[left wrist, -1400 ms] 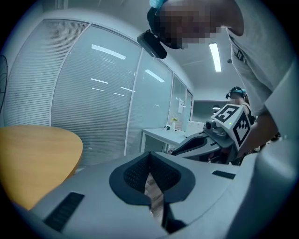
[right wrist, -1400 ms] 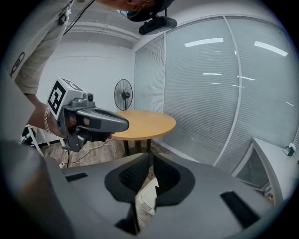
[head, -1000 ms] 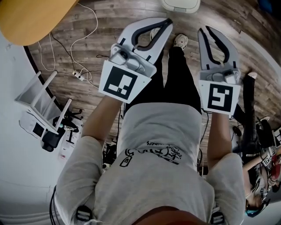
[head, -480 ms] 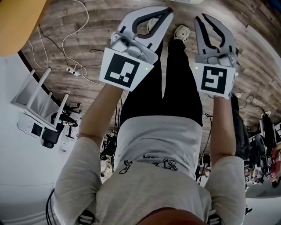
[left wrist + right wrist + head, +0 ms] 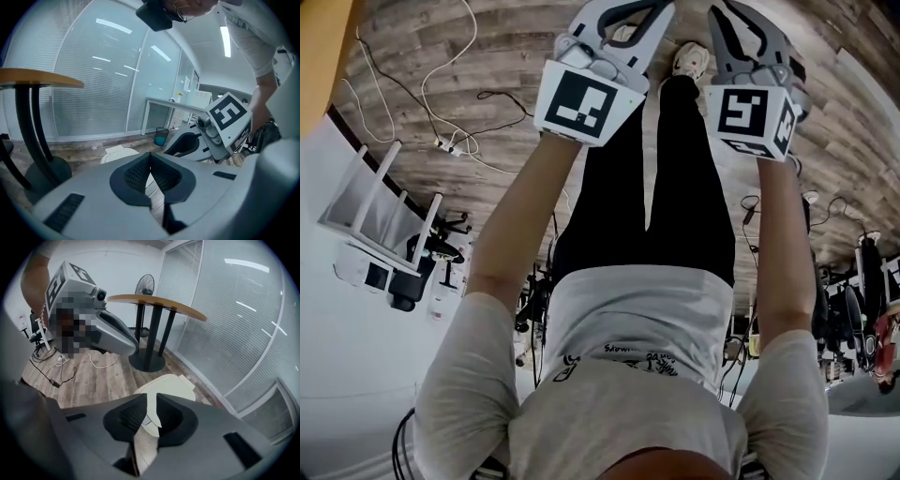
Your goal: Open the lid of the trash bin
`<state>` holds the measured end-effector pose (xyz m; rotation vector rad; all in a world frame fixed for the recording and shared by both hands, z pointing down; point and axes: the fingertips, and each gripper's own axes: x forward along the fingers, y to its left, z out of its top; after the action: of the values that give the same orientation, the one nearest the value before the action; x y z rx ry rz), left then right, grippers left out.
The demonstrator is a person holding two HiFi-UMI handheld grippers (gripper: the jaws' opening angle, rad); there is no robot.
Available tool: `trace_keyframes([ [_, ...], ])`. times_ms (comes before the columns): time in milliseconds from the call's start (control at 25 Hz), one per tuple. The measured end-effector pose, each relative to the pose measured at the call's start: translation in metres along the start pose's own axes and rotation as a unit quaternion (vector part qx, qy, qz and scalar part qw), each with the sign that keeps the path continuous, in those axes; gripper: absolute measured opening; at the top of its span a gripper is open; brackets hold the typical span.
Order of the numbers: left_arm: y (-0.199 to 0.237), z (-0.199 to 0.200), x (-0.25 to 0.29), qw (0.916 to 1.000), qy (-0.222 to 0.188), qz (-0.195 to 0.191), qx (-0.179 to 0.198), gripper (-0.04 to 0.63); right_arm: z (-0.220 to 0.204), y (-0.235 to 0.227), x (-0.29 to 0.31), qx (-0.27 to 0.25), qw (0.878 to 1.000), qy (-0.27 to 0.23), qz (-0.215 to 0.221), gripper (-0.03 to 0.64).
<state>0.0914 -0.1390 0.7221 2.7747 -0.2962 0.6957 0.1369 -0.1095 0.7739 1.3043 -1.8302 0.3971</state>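
Note:
The trash bin [image 5: 168, 386] is a low white bin with a shut lid, standing on the wood floor. In the right gripper view it lies just beyond my right gripper [image 5: 151, 398]. That gripper's jaws are opening, with a narrow gap and nothing between the pads. The bin [image 5: 118, 153] also shows past my left gripper [image 5: 150, 154], whose tips touch with nothing held. In the head view the left gripper [image 5: 659, 7] and right gripper [image 5: 719, 13] point down at the top edge, side by side. The bin is out of that view.
A round wooden table [image 5: 157, 305] on a black pedestal stands just behind the bin, with a fan [image 5: 146, 285] beyond it. Glass walls with blinds close the corner. Cables [image 5: 441, 94] trail across the floor at the left. The person's shoe [image 5: 689, 61] is between the grippers.
Both grippers have sunk toward the floor, sliding up to the head view's top edge. The bin has left that view. The right jaws have parted.

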Motion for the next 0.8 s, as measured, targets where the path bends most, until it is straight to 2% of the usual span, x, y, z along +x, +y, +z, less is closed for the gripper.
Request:
trace_keyframes([
  [120,0.005,-0.018,0.013,1.0000,0.006,0.004,0.003,0.017,-0.018,0.006,0.022,-0.016,1.000,0.014,0.007,0.071],
  [280,0.011,-0.037,0.031,0.9995,0.011,-0.002,0.029,0.015,-0.040,0.014,0.048,-0.031,0.999,0.034,0.013,0.068],
  [480,0.015,-0.070,0.050,0.9977,0.041,-0.013,0.052,0.016,-0.063,0.029,0.077,-0.054,0.997,0.059,0.017,0.087],
  [560,0.015,-0.085,0.057,0.9964,0.058,-0.016,0.060,0.017,-0.077,0.034,0.088,-0.050,0.996,0.076,0.022,0.072],
  [800,0.016,-0.120,0.063,0.9931,0.099,-0.019,0.059,0.016,-0.107,0.051,0.106,-0.044,0.992,0.109,0.034,0.104],
])
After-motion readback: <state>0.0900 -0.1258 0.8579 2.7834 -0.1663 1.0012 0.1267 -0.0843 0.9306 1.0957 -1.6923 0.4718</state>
